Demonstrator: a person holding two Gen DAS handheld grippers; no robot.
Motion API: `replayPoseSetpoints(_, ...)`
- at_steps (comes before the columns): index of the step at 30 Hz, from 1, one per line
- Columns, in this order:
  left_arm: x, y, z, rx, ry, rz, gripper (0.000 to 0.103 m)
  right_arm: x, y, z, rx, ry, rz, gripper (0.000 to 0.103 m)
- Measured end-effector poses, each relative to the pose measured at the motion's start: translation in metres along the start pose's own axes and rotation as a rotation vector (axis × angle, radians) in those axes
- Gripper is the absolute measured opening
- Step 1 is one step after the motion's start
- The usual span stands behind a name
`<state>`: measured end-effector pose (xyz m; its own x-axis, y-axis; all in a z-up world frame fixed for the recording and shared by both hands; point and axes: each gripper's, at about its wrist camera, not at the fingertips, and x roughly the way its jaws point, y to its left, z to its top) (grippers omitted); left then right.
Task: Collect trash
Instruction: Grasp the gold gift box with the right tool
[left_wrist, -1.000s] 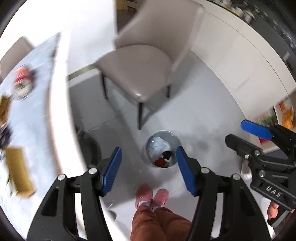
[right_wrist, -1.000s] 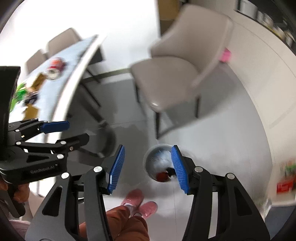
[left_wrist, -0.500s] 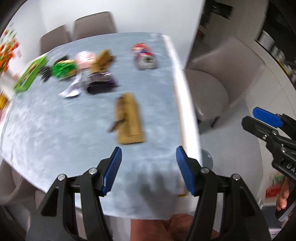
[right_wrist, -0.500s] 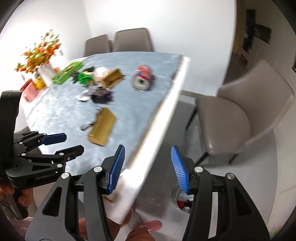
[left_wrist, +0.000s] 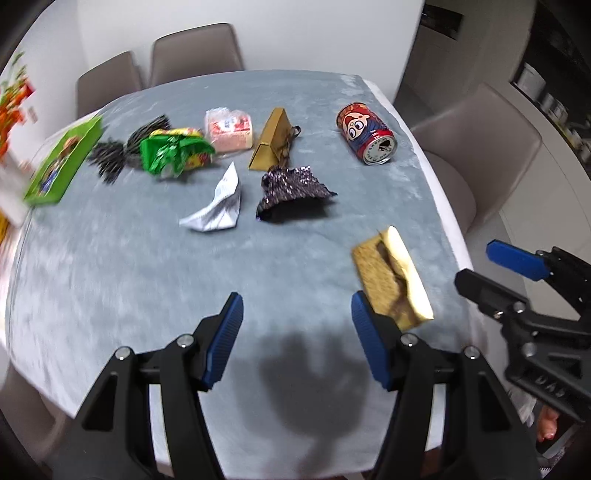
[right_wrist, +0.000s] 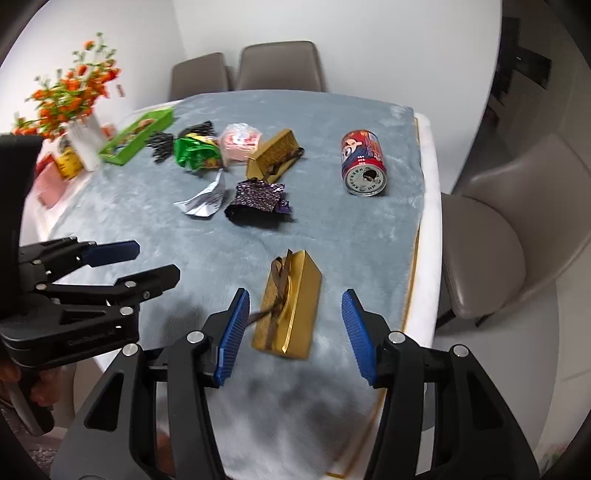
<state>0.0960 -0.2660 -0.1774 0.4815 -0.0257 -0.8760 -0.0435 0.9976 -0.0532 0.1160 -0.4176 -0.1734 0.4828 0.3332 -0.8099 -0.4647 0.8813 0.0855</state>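
Trash lies on a table with a grey-blue cloth (left_wrist: 110, 266). A gold box with a brown ribbon (right_wrist: 288, 306) lies nearest, between the open jaws of my right gripper (right_wrist: 293, 328); it also shows in the left wrist view (left_wrist: 393, 277). My left gripper (left_wrist: 295, 332) is open and empty over bare cloth. Farther back lie a purple wrapper (left_wrist: 293, 188), crumpled white paper (left_wrist: 218, 210), a red can on its side (left_wrist: 365, 133), a second gold box (left_wrist: 271, 138), a green wrapper (left_wrist: 175, 151) and a pink packet (left_wrist: 231, 129).
A green tray (left_wrist: 62, 162) and black wrappers (left_wrist: 122, 147) lie at the far left. A vase of orange flowers (right_wrist: 74, 110) stands at the left edge. Grey chairs stand behind the table (left_wrist: 195, 51) and at its right side (right_wrist: 491, 236).
Both grippers have swung up from the bin on the floor to the table top. The view has shifted left and closer over the cloth. Both stay open and empty.
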Motion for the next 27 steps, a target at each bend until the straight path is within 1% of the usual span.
replayPoseSetpoints(5,0.021,0.007,0.008,0.064,0.014,-0.046,0.061,0.026,0.006,-0.004,0.059,0.041,-0.053,0.050)
replayPoseSetpoints(8,0.033,0.009,0.006,0.068,0.035,-0.068,0.061,0.042,0.006,-0.009,0.068,0.071,-0.069,0.051)
replayPoseSetpoints(11,0.047,0.010,0.001,0.063,0.064,-0.083,0.062,0.058,0.006,-0.015,0.075,0.094,-0.067,0.051)
replayPoseSetpoints(16,0.064,0.012,-0.008,0.057,0.099,-0.085,0.061,0.082,0.009,-0.023,0.062,0.121,-0.079,0.051)
replayPoseSetpoints(19,0.067,0.015,-0.010,0.046,0.102,-0.081,0.061,0.093,0.012,-0.027,0.049,0.131,-0.077,0.054)
replayPoseSetpoints(22,0.069,0.018,-0.011,0.045,0.102,-0.066,0.061,0.103,0.016,-0.028,0.033,0.141,-0.081,0.054)
replayPoseSetpoints(27,0.066,0.025,-0.007,0.034,0.096,-0.055,0.061,0.099,0.017,-0.019,0.035,0.125,-0.075,0.053)
